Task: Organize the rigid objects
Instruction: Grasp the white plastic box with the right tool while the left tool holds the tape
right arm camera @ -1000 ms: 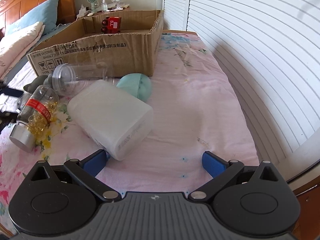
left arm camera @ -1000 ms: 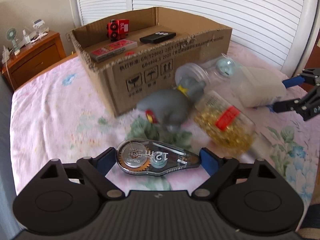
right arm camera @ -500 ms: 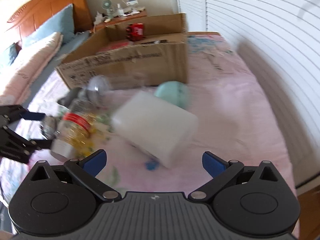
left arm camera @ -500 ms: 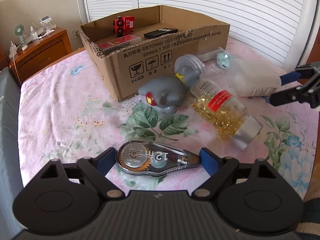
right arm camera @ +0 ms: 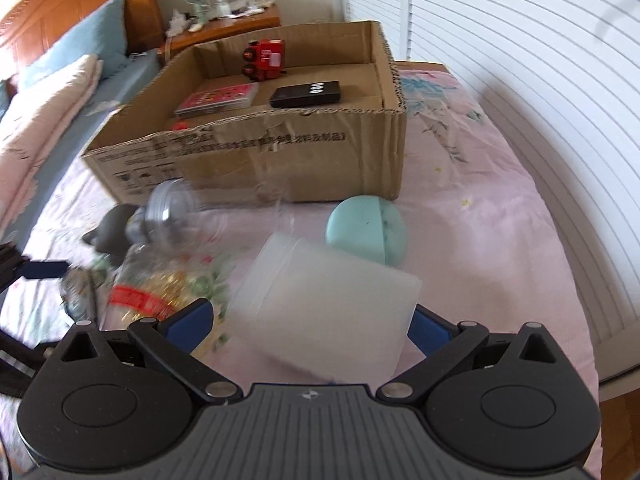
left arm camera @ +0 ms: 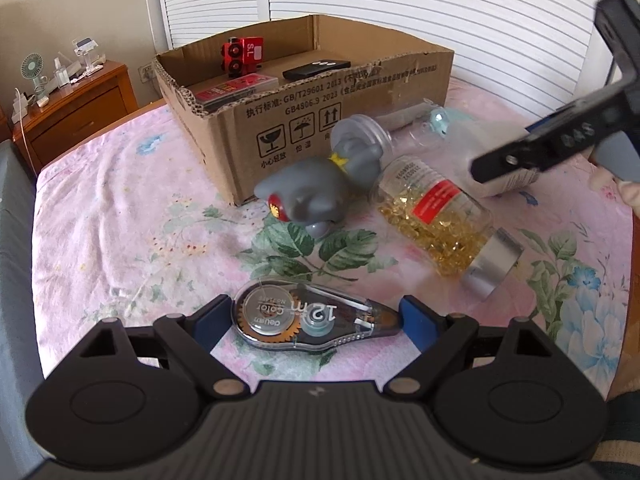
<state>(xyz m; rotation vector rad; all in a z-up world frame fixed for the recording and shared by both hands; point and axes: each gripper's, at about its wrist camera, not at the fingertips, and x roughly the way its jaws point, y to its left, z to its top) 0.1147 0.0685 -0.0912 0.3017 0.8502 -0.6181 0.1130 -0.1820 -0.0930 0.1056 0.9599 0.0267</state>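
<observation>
correction tape dispenser (left arm camera: 316, 322) lies lengthwise between fingers of left tool (left arm camera: 316, 320), both blue pads against its ends; reads as clamped, probably for carry to cardboard box (left arm camera: 320, 120). box already holds red toy truck (left arm camera: 242, 56), black remote (left arm camera: 316, 69), red card pack (left arm camera: 236, 90). right tool (right arm camera: 310, 320) straddles frosted plastic container (right arm camera: 324, 304) on bed (right arm camera: 480, 208); pad contact uncertain, grip cannot tell. capsule bottle (left arm camera: 436, 220), grey toy (left arm camera: 316, 192), teal ball (right arm camera: 368, 230) not yet boxed.
</observation>
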